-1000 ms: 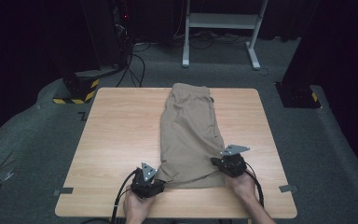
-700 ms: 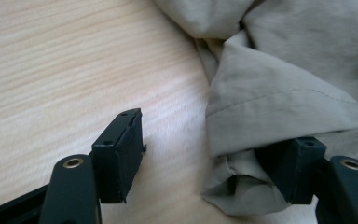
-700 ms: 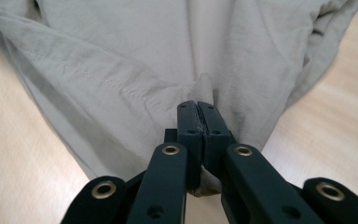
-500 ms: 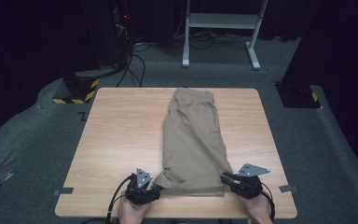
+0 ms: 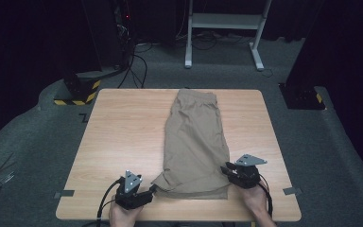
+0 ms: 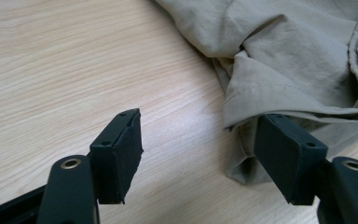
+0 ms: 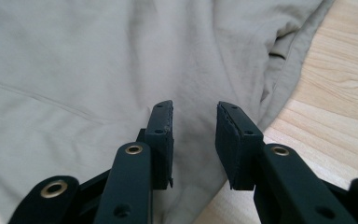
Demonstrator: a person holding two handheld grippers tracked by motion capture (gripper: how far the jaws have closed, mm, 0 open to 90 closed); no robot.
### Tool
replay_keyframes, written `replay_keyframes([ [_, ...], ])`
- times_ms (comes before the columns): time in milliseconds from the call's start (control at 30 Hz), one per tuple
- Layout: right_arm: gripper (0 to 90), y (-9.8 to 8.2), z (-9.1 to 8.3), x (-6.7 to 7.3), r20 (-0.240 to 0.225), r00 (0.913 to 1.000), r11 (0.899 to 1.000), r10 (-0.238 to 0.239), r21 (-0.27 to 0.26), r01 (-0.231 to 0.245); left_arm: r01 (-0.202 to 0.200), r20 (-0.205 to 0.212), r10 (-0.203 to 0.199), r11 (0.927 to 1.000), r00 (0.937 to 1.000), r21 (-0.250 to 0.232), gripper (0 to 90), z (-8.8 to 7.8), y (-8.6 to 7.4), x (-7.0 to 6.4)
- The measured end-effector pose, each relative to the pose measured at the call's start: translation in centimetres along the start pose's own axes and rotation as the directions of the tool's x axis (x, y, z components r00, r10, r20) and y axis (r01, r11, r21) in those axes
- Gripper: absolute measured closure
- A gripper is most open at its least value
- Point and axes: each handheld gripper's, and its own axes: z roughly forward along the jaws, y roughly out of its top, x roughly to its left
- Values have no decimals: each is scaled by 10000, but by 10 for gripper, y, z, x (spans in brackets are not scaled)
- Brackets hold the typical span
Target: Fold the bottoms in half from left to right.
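Shorts (image 5: 194,142) span the table (image 5: 123,142); left gripper (image 5: 147,191) at seven o'clock gapes wide; close up, a hem brushes one jaw; right gripper (image 5: 228,169) at five, jaws just opening narrowly, empty.

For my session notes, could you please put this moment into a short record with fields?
Garment: khaki shorts, lying flat, waistband at the table's far edge, hems toward the person.
Surface: wooden table.
Left hand-held gripper: open at the near left hem corner; the hem lies against one pad, with nothing pinched.
Right hand-held gripper: at the near right edge of the shorts, jaws have just been opening, with a gap between the pads and the cloth lying under them, not clamped.
Cloth state: near left corner rumpled and folded.
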Motion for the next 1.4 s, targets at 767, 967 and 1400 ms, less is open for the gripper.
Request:
replay_keyframes([
  [767, 506, -37, -36, 17, -1368, 9870, 9959, -847, 195, 882, -335, 1564, 323, 9994, 9872, 51, 325, 54, 66, -6],
  [967, 552, -27, -35, -1, -564, 9967, 9978, 587, -282, -604, -382, 1457, 290, 9974, 9889, 605, 384, 83, 78, -9],
  [1400, 888, 4, 10, -27, -401, 9923, 9916, 1173, 596, -1148, -248, 857, 134, 9908, 9962, 1331, 510, 98, 76, 1],
])
